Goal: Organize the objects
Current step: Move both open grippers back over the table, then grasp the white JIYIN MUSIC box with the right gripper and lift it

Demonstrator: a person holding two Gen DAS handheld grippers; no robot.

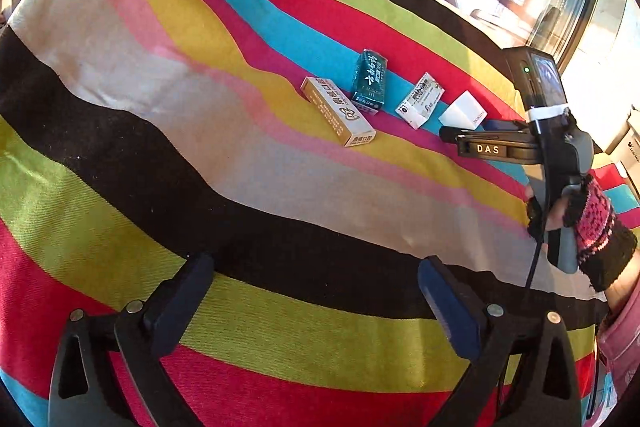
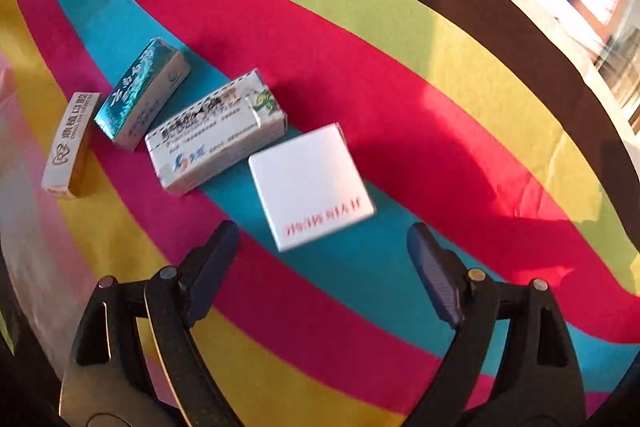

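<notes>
Four small boxes lie in a row on the striped cloth (image 1: pixel 240 187). In the right wrist view we see the white box (image 2: pixel 310 187) just above the midpoint of the right gripper (image 2: pixel 322 255), its near corner reaching down toward the gap between the spread jaws, with nothing pinched. The box is nearly square, its red lettering along the lower edge, and it sits turned at a slant to the jaw line. Up and left of it follow the white-and-green box (image 2: pixel 216 131), the teal box (image 2: pixel 140 95) and the gold box (image 2: pixel 70 147), each long axis running lower left to upper right.

In the left wrist view the left gripper (image 1: pixel 316 287) hangs spread and empty over the black stripe at the bottom of the frame, well apart from the row at centre right. We judge the right hand the nearer, and the white box the likely first pick.

Only the left wrist view shows the right gripper from outside, at the right edge beside the white box (image 1: pixel 464 113), held by a hand (image 1: pixel 560 211) in a knitted fingerless glove. Only the right wrist view shows the white box's lettering.
</notes>
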